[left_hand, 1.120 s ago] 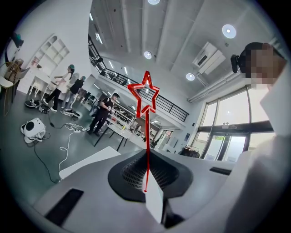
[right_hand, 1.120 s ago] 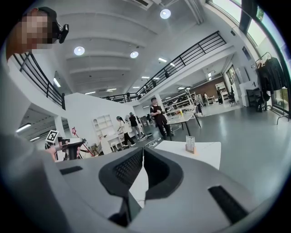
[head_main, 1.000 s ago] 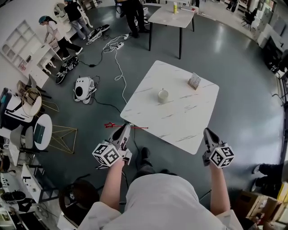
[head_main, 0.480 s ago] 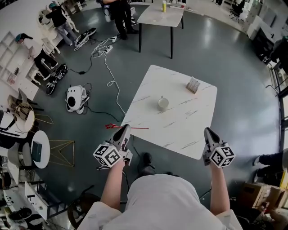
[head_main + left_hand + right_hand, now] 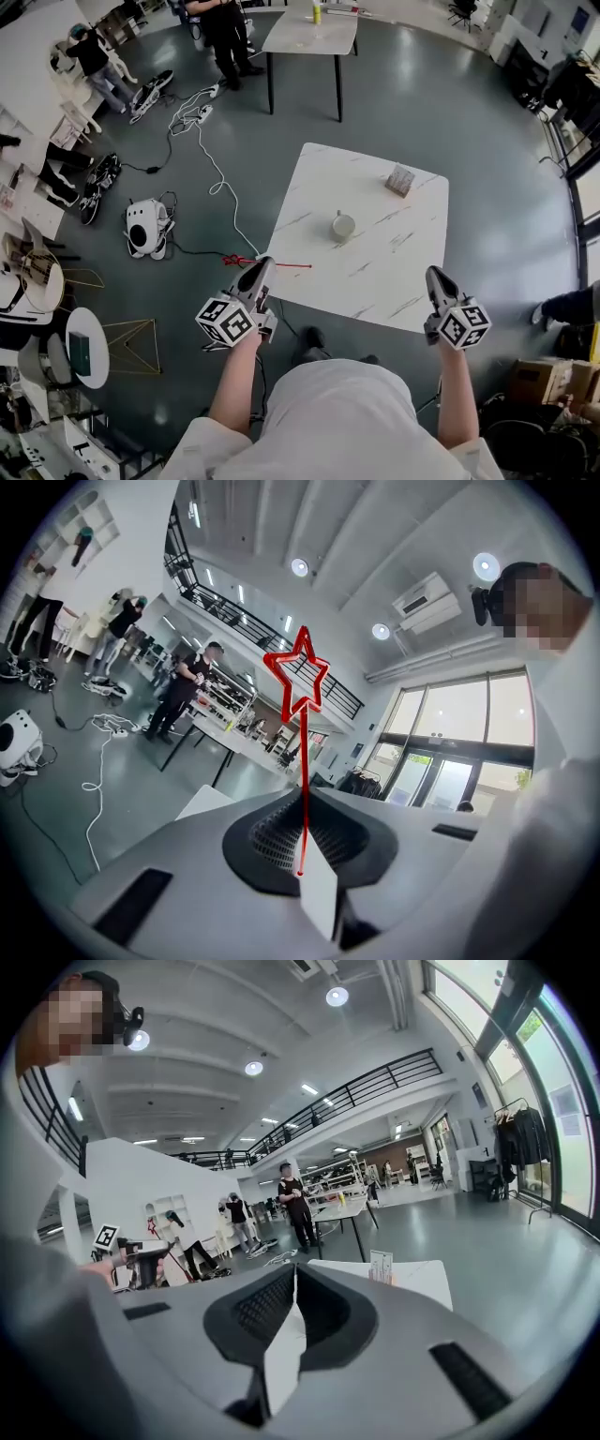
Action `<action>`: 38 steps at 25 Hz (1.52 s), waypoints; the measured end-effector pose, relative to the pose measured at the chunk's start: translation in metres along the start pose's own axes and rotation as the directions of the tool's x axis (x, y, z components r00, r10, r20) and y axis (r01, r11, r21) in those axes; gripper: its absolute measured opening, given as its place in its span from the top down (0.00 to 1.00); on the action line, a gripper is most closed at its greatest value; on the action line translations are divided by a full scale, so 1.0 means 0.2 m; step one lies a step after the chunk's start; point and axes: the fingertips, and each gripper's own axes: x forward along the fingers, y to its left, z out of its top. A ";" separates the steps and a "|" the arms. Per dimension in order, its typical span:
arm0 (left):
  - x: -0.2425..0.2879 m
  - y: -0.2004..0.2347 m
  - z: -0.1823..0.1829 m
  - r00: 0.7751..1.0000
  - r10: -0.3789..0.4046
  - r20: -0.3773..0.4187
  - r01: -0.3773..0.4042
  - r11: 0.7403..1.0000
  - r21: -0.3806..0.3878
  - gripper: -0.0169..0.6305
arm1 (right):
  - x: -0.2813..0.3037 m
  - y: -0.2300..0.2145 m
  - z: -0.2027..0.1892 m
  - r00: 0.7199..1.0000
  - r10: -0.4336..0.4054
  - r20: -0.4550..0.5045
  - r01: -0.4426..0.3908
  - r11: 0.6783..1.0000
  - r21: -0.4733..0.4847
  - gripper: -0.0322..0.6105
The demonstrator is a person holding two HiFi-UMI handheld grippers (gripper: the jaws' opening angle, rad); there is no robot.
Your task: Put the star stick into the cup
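Grip: left gripper fingers closed on star stick by bench near-left corner. Cup upright mid-bench. Right gripper fingers closed, empty.

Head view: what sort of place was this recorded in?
Probably an open lab or workshop hall, not a home. It has a bare grey floor with loose cables trailing across it and spaced-out work tables. The right gripper view shows a railed mezzanine overhead.
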 end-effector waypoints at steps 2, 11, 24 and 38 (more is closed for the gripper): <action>0.03 0.03 0.02 1.000 -0.020 -0.014 0.020 1.000 0.002 0.94 | 0.01 0.01 0.00 1.000 -0.023 0.008 0.022 1.000 0.004 0.91; 0.17 0.09 0.05 0.994 -0.089 -0.055 0.090 0.996 0.007 0.94 | 0.03 0.01 -0.03 0.996 -0.087 0.005 0.087 0.996 0.018 0.91; 0.46 0.01 0.00 0.994 -0.077 -0.082 0.079 0.997 0.020 0.94 | 0.10 -0.25 0.02 0.997 -0.078 -0.003 0.078 0.996 0.046 0.91; 1.00 0.07 -0.27 0.986 -0.020 -0.165 0.044 0.989 0.141 0.94 | 0.45 -0.51 0.02 0.997 0.025 -0.067 -0.019 0.996 0.090 0.91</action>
